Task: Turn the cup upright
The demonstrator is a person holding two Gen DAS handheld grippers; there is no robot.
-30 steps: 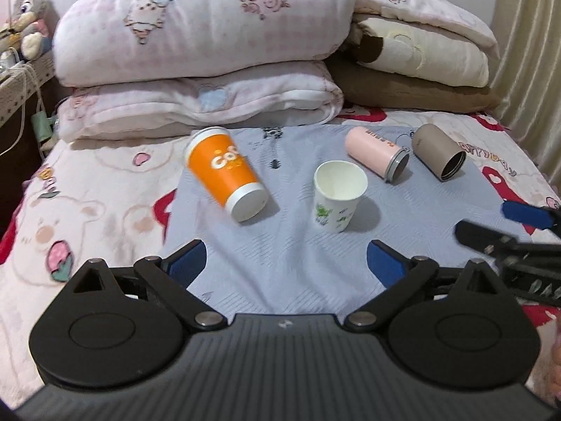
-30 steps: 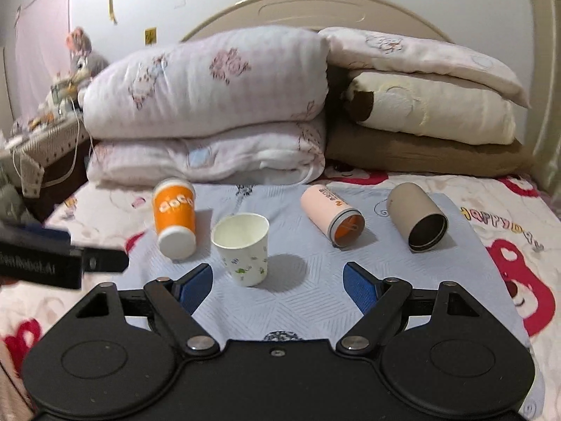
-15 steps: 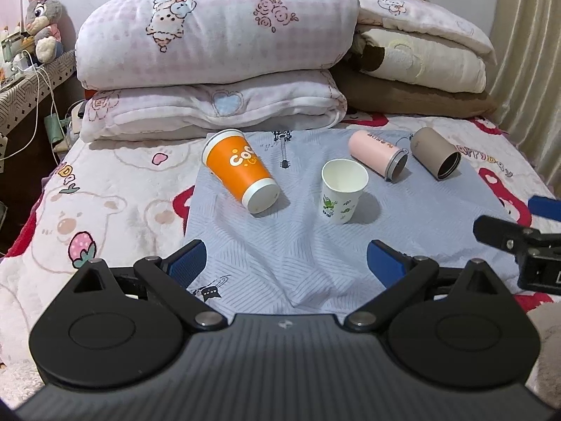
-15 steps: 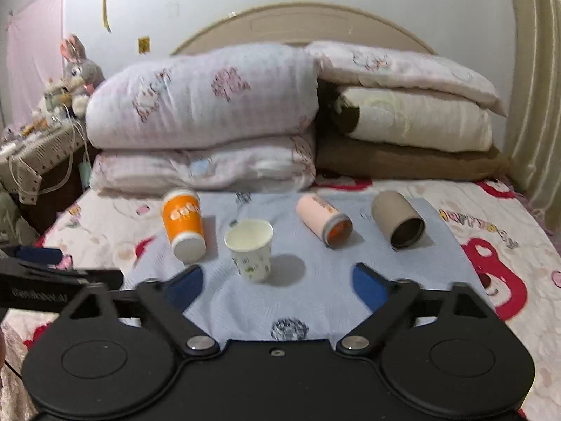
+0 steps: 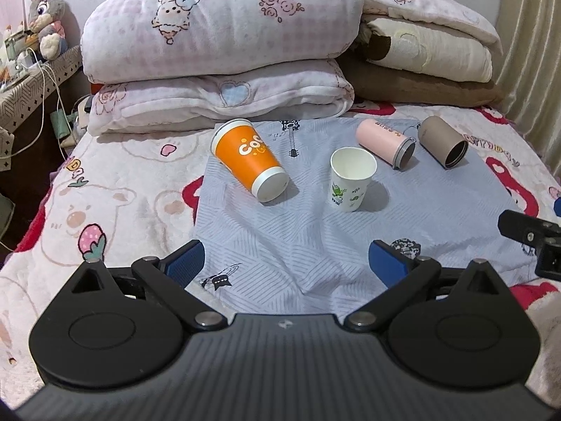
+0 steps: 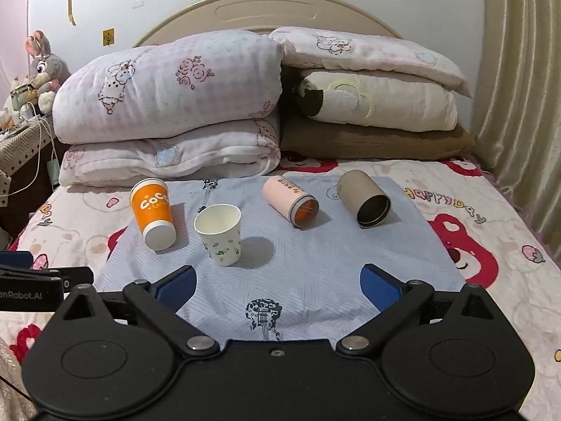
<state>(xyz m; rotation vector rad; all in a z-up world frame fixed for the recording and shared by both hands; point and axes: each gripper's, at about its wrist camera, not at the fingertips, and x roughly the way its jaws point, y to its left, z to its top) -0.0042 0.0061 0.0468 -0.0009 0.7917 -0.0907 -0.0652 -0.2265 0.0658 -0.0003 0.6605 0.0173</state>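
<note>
Four cups sit on a blue cloth (image 5: 280,238) (image 6: 315,270) on the bed. An orange cup (image 5: 247,158) (image 6: 154,210) lies tipped on its side, base toward me. A white paper cup (image 5: 351,178) (image 6: 220,233) stands upright. A pink cup (image 5: 384,143) (image 6: 291,200) and a brown cup (image 5: 442,141) (image 6: 364,198) lie on their sides, mouths toward me. My left gripper (image 5: 285,263) is open and empty, short of the cups. My right gripper (image 6: 277,286) is open and empty, also short of them.
Folded quilts and pillows (image 5: 224,45) (image 6: 175,105) are stacked behind the cups. A bedside table with a stuffed rabbit (image 5: 47,24) and cables stands at the left. A curtain (image 6: 519,105) hangs at the right. The other gripper shows at each view's edge (image 5: 529,235) (image 6: 31,287).
Both grippers have drawn back and risen, so the cups look smaller and farther. The cups have not moved. Both stay open.
</note>
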